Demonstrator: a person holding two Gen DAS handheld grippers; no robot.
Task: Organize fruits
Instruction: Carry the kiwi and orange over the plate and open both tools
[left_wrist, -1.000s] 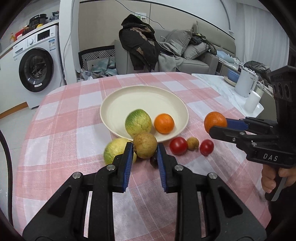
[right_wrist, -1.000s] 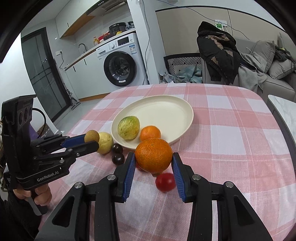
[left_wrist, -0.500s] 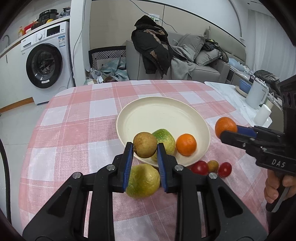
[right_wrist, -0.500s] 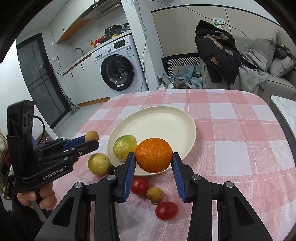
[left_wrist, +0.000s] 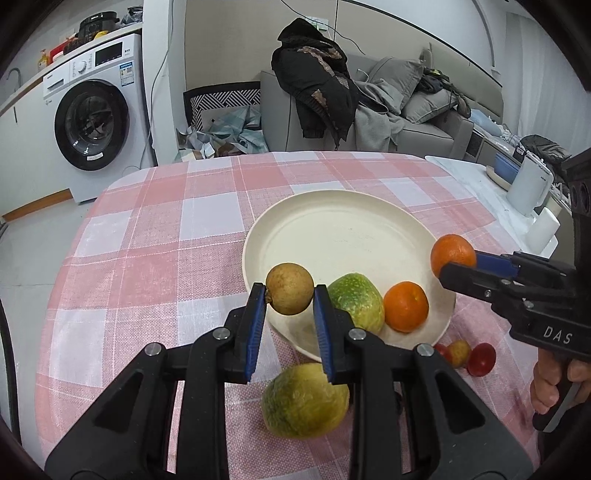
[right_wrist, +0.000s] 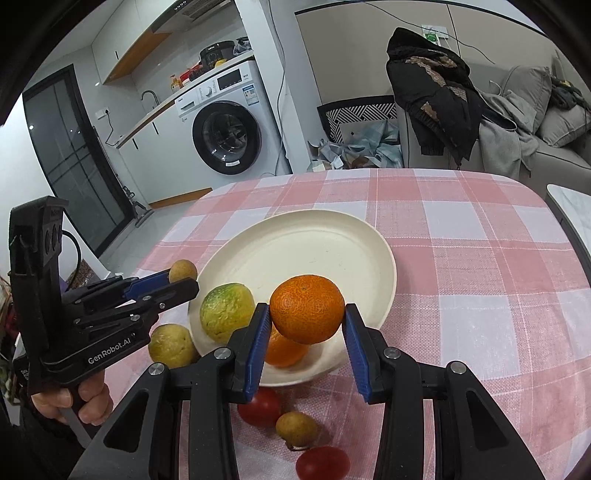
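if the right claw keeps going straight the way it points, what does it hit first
Probably the plate: the right claw, shut on an orange, points over its near rim, above a second orange. Height is unclear.

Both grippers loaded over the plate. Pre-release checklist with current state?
1. Left gripper shut on the small round brown fruit: ok.
2. Right gripper shut on the large orange mandarin: ok.
3. Bare space on the round cream plate: ok, far half free.
4. Fruits already on the plate, green-yellow fruit and smaller orange mandarin, clear of the drop spots: cannot tell.
5. Grippers apart from each other: ok.
6. Height above the plate: cannot tell.
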